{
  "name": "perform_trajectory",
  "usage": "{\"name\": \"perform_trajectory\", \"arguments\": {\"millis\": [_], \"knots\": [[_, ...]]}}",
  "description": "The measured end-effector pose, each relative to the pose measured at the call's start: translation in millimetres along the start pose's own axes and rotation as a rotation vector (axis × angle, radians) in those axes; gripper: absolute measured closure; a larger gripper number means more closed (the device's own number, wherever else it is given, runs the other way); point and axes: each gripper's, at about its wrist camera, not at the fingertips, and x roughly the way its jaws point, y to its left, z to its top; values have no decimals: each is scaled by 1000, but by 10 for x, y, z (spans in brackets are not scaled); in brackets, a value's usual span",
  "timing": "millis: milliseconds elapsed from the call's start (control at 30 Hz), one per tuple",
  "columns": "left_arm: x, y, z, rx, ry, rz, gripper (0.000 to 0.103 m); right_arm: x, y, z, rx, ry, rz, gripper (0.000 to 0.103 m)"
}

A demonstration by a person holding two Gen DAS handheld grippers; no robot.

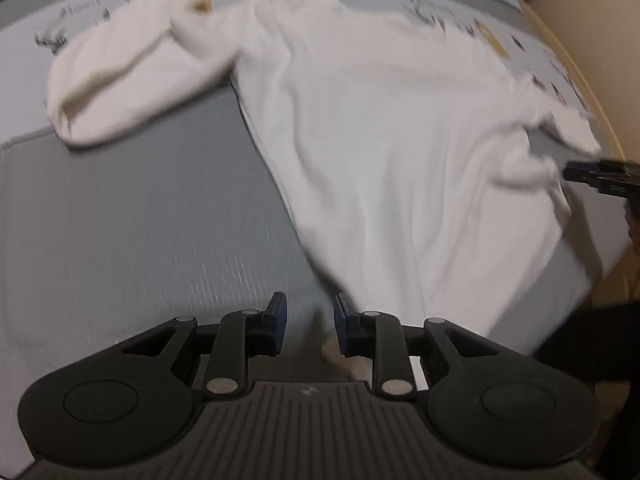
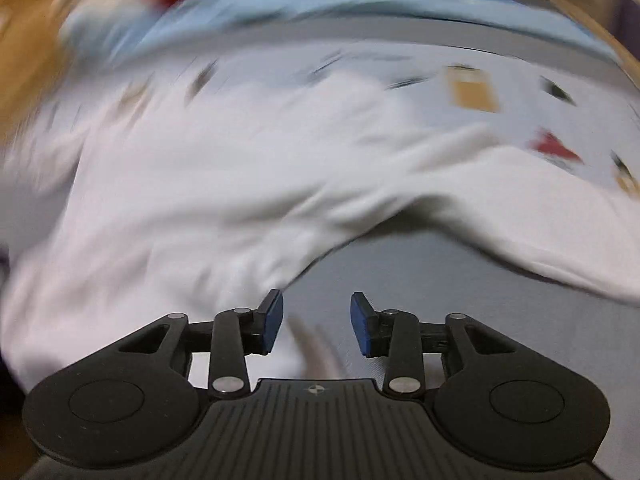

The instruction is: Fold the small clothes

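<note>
Blue pads on our left gripper [image 1: 310, 322] stand a little apart, with a pale, blurred bit of cloth showing in the gap; whether the pads actually pinch it we cannot tell. From there the white long-sleeved top [image 1: 400, 152] spreads toward twelve and one o'clock, its body lying across the grey mat [image 1: 140, 220] and onto the pale printed sheet [image 1: 540, 60] beyond. One sleeve [image 1: 132, 76] bends out toward ten o'clock, its cuff resting on the mat.

At three o'clock in the left wrist view our right gripper [image 1: 592, 178] hangs just beside the other, rumpled sleeve. In its own view our right gripper's pads are apart and grip nothing, bare mat showing in the gap, with the top's edge just beside the left pad and its cloth running from nine round to three o'clock. Both views are smeared.

What worries us is the rumpled sleeve at three o'clock. If we fold over it as it lies, we trap the bunching inside. A loose hold at the hem would let the cloth slip out mid-fold and skew the body.
</note>
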Motion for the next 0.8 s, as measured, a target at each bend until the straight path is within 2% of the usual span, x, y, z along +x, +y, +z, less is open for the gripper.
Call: {"name": "perform_trajectory", "arguments": {"millis": [100, 200, 333, 500, 533, 567, 600, 633, 667, 733, 800], "knots": [[30, -40, -110, 53, 16, -43, 75, 124, 201, -113, -71, 78, -18, 56], [85, -128, -160, 126, 24, -33, 75, 208, 358, -261, -128, 135, -44, 54], [287, -298, -208, 228, 65, -18, 75, 225, 558, -388, -174, 141, -71, 53], [418, -452, -193, 289, 54, -50, 70, 201, 640, -438, -196, 135, -87, 54], [433, -476, -185, 295, 52, -54, 70, 205, 663, -445, -204, 135, -88, 60], [441, -495, -175, 301, 50, -59, 71, 195, 683, -457, -212, 138, -83, 77], [447, -515, -170, 311, 47, -65, 72, 189, 699, -463, -212, 147, -66, 85], [449, -537, -164, 321, 49, -66, 77, 188, 714, -468, -210, 154, -53, 90], [446, -549, -170, 333, 50, -73, 88, 171, 743, -475, -218, 152, -56, 95], [435, -598, -178, 358, 49, -74, 89, 136, 798, -488, -232, 152, -50, 102], [381, -608, -206, 373, 41, -72, 91, 84, 835, -496, -227, 148, -35, 103]]}}
